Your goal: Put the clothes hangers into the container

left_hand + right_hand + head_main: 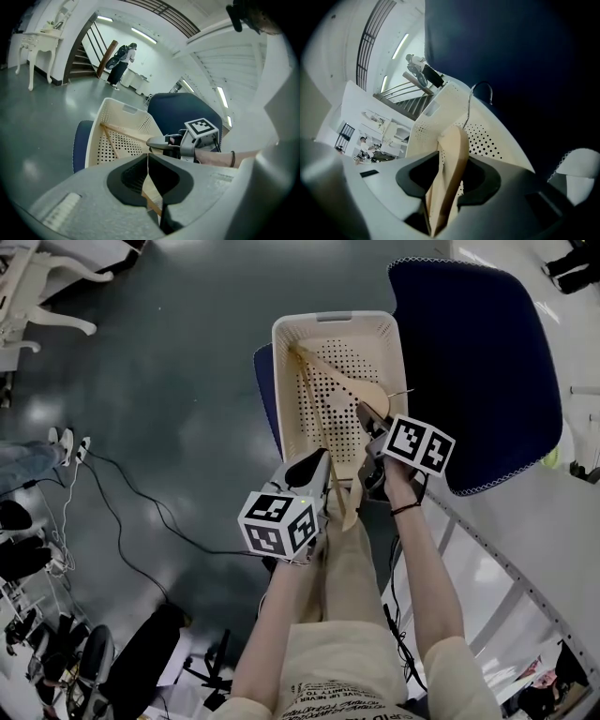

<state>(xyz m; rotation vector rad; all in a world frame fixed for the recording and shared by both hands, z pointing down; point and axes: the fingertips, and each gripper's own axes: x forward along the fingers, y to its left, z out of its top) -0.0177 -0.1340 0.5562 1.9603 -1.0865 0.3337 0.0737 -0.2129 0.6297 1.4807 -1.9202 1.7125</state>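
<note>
A wooden clothes hanger (330,390) lies slanted over the white perforated basket (281,352), its metal hook (403,391) sticking out past the right rim. My left gripper (322,465) is at the basket's near edge, shut on the hanger's thin lower bar (152,194). My right gripper (368,424) is at the basket's right side. The hanger's broad shoulder (452,159) stands between its jaws, which are parted with a dark gap beside the wood. From the left gripper view, the right gripper (159,143) sits just beyond the basket (117,105).
The basket rests on a blue chair seat (262,381); a larger blue cushion (478,362) is to its right. Below the grippers are the person's legs (347,577). Cables (141,512) cross the grey floor at left. A white table (40,42) and a far-off person (122,61) stand behind.
</note>
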